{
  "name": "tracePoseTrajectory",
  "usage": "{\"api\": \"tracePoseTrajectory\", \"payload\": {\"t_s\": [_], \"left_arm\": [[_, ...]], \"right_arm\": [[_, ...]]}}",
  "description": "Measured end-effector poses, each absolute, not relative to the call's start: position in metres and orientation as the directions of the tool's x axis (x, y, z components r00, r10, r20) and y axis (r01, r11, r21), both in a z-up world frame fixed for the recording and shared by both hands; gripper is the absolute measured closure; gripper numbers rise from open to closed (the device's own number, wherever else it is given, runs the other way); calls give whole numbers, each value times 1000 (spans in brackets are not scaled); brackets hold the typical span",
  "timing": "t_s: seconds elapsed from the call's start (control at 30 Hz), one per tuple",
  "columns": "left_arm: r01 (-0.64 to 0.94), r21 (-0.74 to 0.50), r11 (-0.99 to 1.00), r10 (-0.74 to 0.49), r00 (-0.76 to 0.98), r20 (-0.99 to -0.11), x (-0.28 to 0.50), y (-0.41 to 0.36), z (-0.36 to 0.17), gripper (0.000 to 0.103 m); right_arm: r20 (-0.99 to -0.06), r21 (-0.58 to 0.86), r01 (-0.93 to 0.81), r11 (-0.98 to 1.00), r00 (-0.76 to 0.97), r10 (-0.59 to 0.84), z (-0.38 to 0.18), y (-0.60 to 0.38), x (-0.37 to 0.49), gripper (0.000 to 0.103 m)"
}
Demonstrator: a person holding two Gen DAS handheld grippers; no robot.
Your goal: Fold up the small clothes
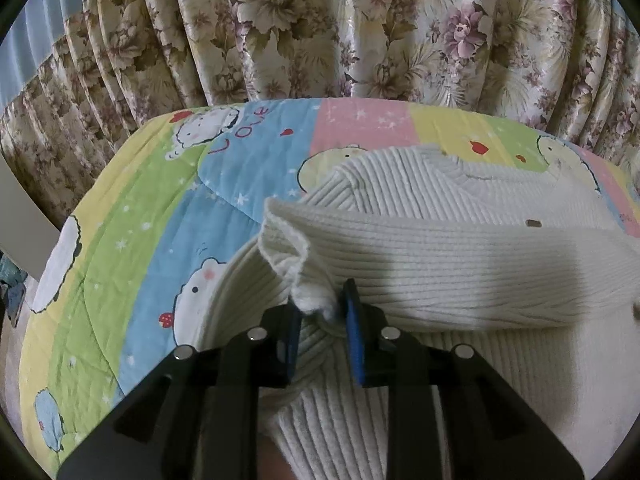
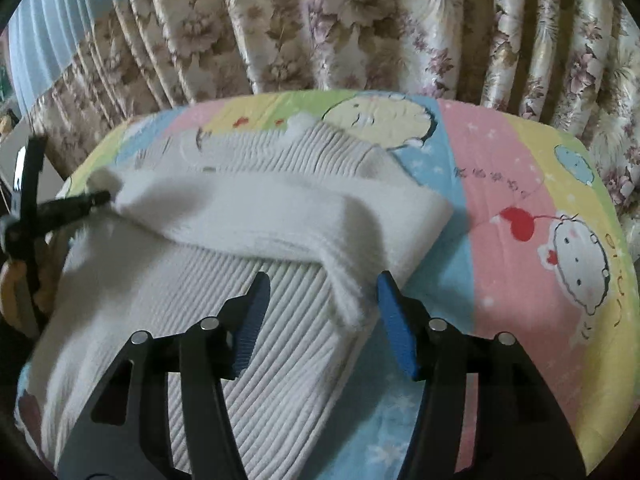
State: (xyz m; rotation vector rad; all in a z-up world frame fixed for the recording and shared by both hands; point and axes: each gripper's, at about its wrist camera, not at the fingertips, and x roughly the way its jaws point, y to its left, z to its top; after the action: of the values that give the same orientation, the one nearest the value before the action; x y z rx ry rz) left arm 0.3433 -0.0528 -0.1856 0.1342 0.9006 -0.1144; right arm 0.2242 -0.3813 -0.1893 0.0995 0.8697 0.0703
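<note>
Sweater (image 1: 420,248) lies across the quilt's (image 1: 132,208) far half, its sleeve folded over. My left gripper (image 1: 322,322) stands narrow around the cuff, my right gripper (image 2: 320,320) wide; I fear a snagged cuff undoing the fold.

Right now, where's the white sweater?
White ribbed sweater lies on the cartoon quilt, centre-right in left wrist view, its folded strip across the body.

White ribbed sweater (image 1: 440,248) on pastel cartoon-print quilt (image 1: 160,216); floral beige curtain (image 1: 320,28) behind.
</note>
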Motion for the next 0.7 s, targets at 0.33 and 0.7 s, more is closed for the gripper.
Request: {"api": "tracePoseTrajectory", "payload": {"t_s": [0.33, 0.7], "left_arm": [[192, -35, 981, -136, 549, -825, 320, -45, -177, 83], [145, -5, 989, -95, 624, -775, 305, -31, -145, 31]], "right_arm": [[-754, 52, 1, 999, 656, 39, -202, -412, 200, 94], [-638, 219, 3, 976, 757, 141, -151, -411, 183, 56]]}}
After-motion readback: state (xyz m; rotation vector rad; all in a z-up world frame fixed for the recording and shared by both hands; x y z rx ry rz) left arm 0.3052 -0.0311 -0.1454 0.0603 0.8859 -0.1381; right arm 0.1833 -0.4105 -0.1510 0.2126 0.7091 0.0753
